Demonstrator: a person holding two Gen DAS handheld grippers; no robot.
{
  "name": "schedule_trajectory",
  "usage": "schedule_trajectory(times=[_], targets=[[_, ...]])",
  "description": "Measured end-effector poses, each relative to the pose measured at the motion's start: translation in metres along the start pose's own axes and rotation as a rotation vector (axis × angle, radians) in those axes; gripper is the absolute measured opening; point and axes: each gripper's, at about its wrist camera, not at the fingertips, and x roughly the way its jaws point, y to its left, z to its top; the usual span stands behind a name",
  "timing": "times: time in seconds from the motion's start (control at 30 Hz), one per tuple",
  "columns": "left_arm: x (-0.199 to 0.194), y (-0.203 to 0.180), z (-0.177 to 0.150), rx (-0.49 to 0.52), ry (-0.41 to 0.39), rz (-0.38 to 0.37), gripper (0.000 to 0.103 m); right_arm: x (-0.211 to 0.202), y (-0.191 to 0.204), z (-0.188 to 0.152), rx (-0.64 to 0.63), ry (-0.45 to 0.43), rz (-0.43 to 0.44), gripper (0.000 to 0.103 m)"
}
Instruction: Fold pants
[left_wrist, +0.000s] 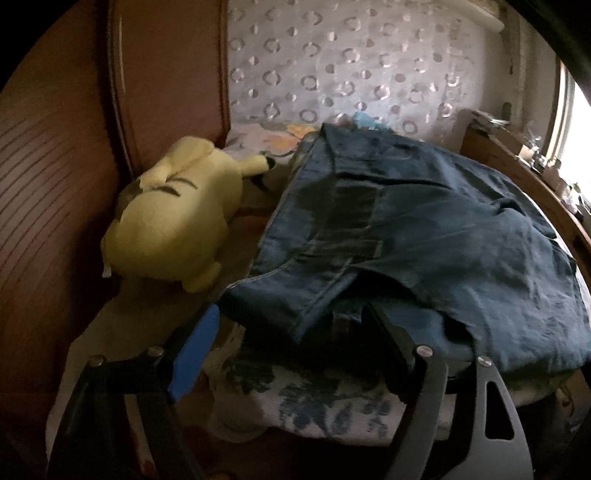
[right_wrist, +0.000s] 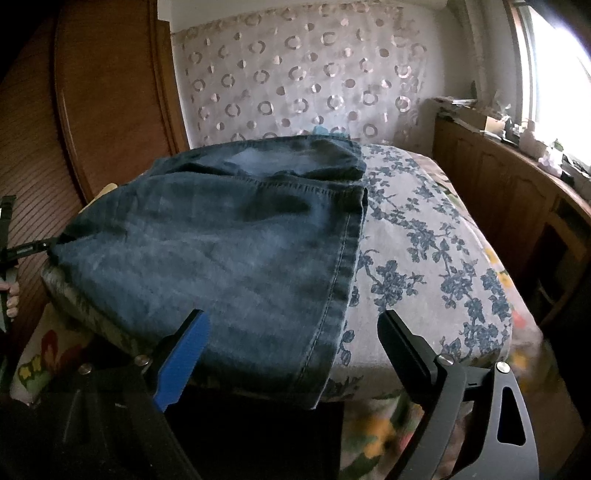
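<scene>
Left claw (left_wrist: 291, 332): jaws standing wide, nothing pressed between them. A hem corner of the jeans (left_wrist: 424, 229) is lying in the gap, the black finger (left_wrist: 391, 343) tucked under a fold at the near edge, the blue pad (left_wrist: 195, 350) clear of the cloth. In the right wrist view this claw is showing at the frame's left edge, its tip at the denim's left corner; whether it is touching there is hard to say, the view being dim.

Right claw (right_wrist: 291, 332): also gaping wide, holding nothing. The near seamed edge of the jeans (right_wrist: 229, 240) is sitting between its fingers, the blue pad (right_wrist: 181, 362) over the cloth and the black finger (right_wrist: 406, 350) out over the floral bedspread (right_wrist: 424, 229).

The jeans are lying on the bed, already doubled into a broad slab, the near end overhanging the mattress edge.

Handling, as judged: denim is looking fairly heavy, limp but thick, not slippery, not fragile. Layers are likely to slide apart, so pinching both near corners through the whole stack, at the stitched hems where the cloth is firmest, seems best.

Count: one pair of jeans, two claws, one yellow plush toy (left_wrist: 173, 218) beside the jeans against the wooden wardrobe (left_wrist: 55, 184), one bed.
</scene>
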Motion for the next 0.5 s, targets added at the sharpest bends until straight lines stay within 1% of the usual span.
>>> schedule_trajectory(times=[0.07,0.23,0.3,0.33,0.4,0.47,0.5], targets=[[0.0051,0.0033,-0.0015,-0.014,0.017,-0.016,0.080,-0.0006,-0.0006,-0.0028,-0.002,0.011,-0.002,0.092],[0.0096,0.0066,-0.0034,-0.007,0.020,-0.039,0.080,0.0007,-0.0015,-0.0041,-0.010,0.043,-0.006,0.086],[0.0110,0.0092,-0.0018,-0.016,0.015,-0.059,0.075,0.0009,-0.0010,-0.0020,-0.011,0.047,-0.004,0.084],[0.0099,0.0092,-0.0011,-0.016,0.007,-0.071,0.071,0.0005,-0.0008,-0.0018,-0.011,0.048,-0.001,0.083],[0.0074,0.0072,0.0001,-0.010,-0.003,-0.071,0.066,-0.0002,-0.0015,-0.0011,-0.016,0.049,-0.006,0.081],[0.0043,0.0032,0.0019,0.008,-0.017,-0.071,0.057,-0.0024,-0.0016,-0.0018,-0.016,0.046,-0.004,0.079],[0.0034,0.0011,0.0029,0.020,-0.020,-0.057,0.053,-0.0025,-0.0013,-0.0017,-0.016,0.045,-0.005,0.078]])
